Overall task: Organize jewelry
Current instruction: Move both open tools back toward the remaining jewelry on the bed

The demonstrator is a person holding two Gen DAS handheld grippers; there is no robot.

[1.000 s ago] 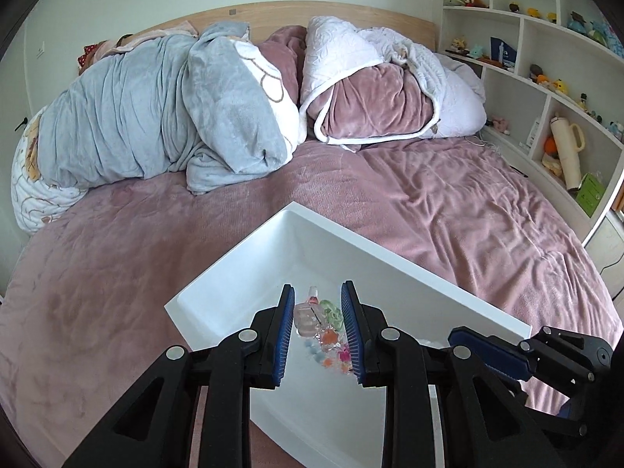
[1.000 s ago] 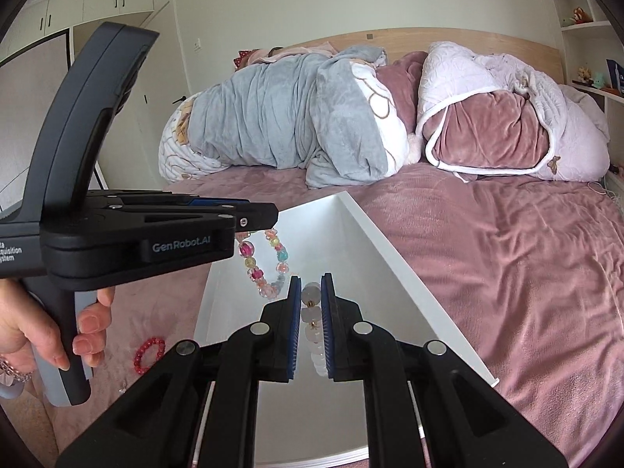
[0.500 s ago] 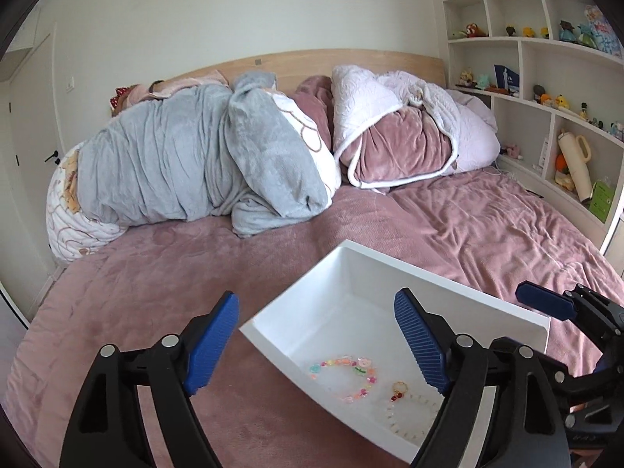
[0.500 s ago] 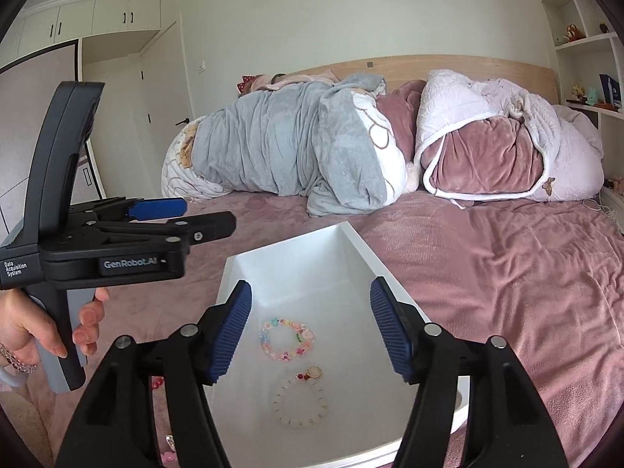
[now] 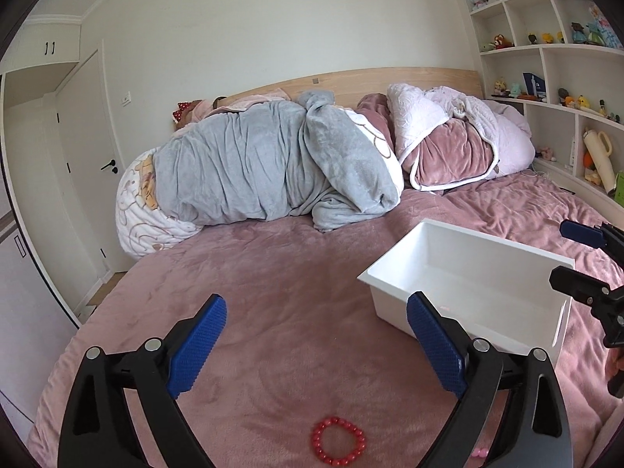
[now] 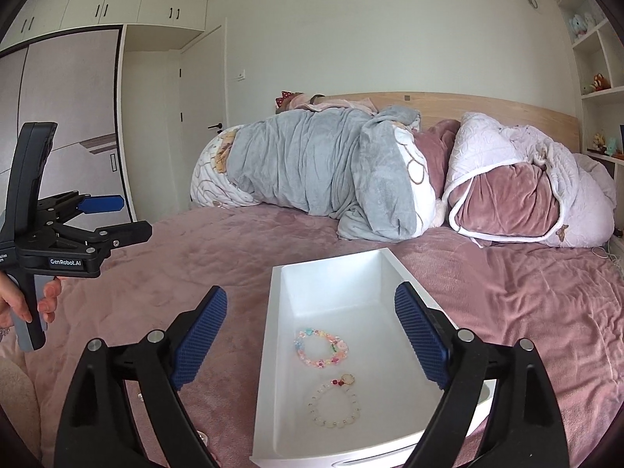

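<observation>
A white box (image 6: 273, 351) sits on the pink bed; it also shows in the left wrist view (image 5: 390, 300). In it lie a colourful bead bracelet (image 6: 320, 348) and a pale bead bracelet (image 6: 334, 405) with a small charm. My right gripper (image 6: 311, 335) is open and empty above the box. My left gripper (image 5: 316, 345) is open and empty above the blanket, left of the box. A red bead bracelet (image 5: 338, 441) lies on the blanket below and between the left fingers. A small pink item (image 5: 480, 453) lies near the right finger.
Rolled grey and pink duvets (image 5: 280, 163) lie along the headboard. Shelves with toys (image 5: 565, 97) stand at the right. A door and wardrobes (image 6: 78, 117) are at the left. The pink blanket (image 5: 273, 292) covers the bed.
Both grippers opened and dropped their bracelets into the box, then pulled back and up. The left gripper swung left, so the red bracelet on the blanket came into view.
</observation>
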